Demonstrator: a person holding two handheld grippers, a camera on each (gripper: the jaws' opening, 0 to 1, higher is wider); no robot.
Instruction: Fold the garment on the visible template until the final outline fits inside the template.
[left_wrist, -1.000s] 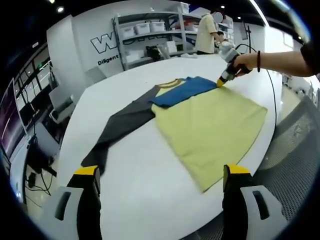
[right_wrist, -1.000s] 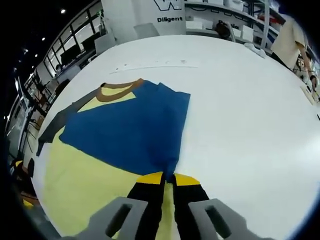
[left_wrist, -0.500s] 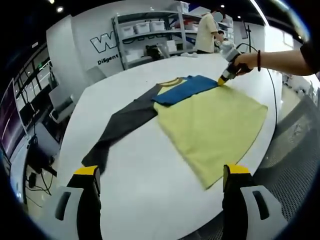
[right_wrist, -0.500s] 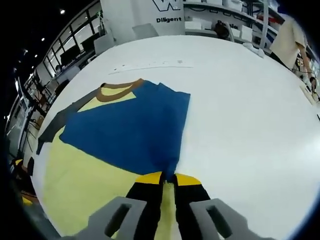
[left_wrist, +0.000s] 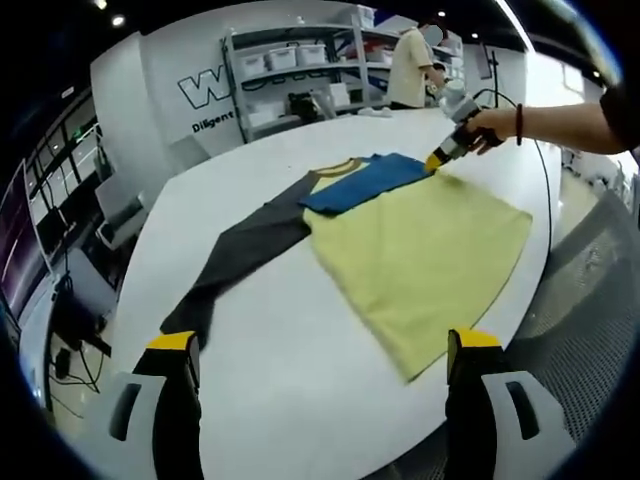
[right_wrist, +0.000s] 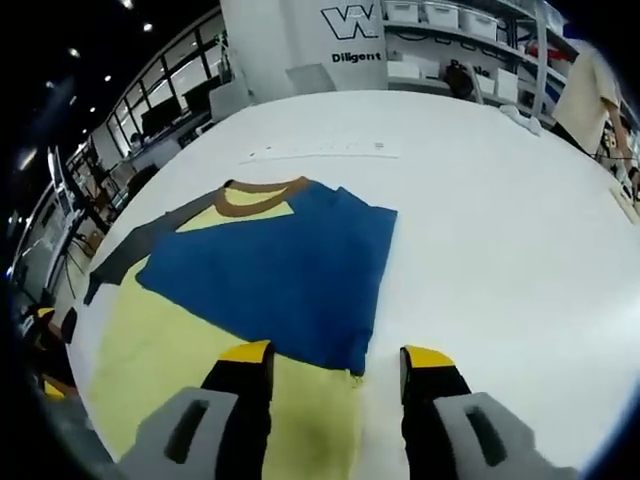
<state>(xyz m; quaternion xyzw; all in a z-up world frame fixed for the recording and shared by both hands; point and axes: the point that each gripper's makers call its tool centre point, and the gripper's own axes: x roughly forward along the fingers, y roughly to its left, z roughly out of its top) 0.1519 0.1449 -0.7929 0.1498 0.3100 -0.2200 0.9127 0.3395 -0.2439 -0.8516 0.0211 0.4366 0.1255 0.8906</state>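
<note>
A long-sleeved shirt lies flat on the white table (left_wrist: 280, 340). Its yellow body (left_wrist: 420, 250) spreads toward the near right edge. One blue sleeve (left_wrist: 365, 180) is folded across the chest, and the dark grey sleeve (left_wrist: 245, 250) stretches out to the left. My left gripper (left_wrist: 321, 341) is open, short of the shirt's hem. A hand holds my right gripper (left_wrist: 445, 155) at the blue cuff. In the right gripper view, that gripper (right_wrist: 337, 355) stands open over the cuff of the blue sleeve (right_wrist: 280, 270), with the brown collar (right_wrist: 265, 188) beyond.
Metal shelves (left_wrist: 300, 70) with white bins stand behind the table, and a person (left_wrist: 412, 65) stands beside them. A faint row of marks (right_wrist: 320, 150) runs across the table past the collar. The rounded table edge (left_wrist: 530, 300) drops off at the right.
My right gripper has opened and let go of the blue sleeve's cuff, which now lies flat on the yellow body. The left gripper has stayed open in place.
</note>
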